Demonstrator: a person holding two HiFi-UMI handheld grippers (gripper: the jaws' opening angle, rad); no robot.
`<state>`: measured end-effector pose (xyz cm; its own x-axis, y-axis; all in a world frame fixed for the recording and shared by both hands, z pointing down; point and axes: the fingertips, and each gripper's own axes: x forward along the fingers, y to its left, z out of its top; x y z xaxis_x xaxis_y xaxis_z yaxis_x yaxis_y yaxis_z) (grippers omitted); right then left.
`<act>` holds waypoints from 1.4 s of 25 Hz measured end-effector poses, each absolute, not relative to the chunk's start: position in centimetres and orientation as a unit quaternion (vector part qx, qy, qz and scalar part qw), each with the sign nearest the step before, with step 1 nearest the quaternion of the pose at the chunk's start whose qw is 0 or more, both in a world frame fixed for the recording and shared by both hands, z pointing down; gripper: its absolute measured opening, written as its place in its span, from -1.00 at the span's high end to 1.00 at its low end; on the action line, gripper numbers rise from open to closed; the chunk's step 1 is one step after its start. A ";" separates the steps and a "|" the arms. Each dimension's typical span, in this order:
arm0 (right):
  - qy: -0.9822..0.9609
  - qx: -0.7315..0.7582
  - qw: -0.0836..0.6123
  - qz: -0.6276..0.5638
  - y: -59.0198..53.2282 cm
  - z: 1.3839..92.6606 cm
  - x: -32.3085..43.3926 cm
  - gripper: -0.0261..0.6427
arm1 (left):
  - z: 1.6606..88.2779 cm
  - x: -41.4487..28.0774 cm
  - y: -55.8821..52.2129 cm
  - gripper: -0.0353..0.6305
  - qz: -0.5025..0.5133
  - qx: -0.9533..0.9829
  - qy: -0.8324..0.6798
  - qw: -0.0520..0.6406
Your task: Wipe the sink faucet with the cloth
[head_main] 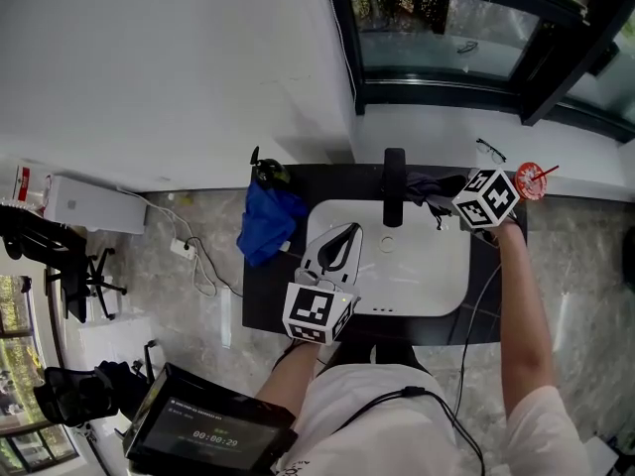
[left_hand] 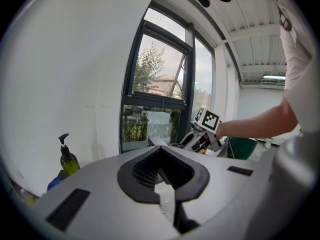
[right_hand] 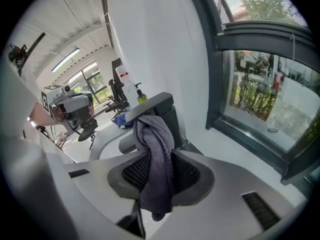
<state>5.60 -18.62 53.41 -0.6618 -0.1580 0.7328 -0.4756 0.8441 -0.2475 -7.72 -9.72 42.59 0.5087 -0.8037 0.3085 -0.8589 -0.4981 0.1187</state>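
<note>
A: You stand in a kind of office or test room, I think, not a home bathroom. The white sink sits in a black counter under a big window.

B: I agree. At your left there is an office chair, loose cables on the stone floor, and a screen with a timer. A soap bottle stands by the wall. Over you are long tube lights on a bare ceiling.
</note>
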 end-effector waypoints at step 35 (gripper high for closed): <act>-0.881 0.007 0.447 0.153 -13.0 53.4 0.7 0.60 | 42.7 -7.3 -8.5 0.91 0.106 0.859 -0.484 0.126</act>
<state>0.73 -12.98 53.44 -0.6005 0.1252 0.7898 -0.1491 0.9528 -0.2644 -7.33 -8.52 42.65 0.5082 -0.8059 0.3037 -0.8592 -0.4988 0.1142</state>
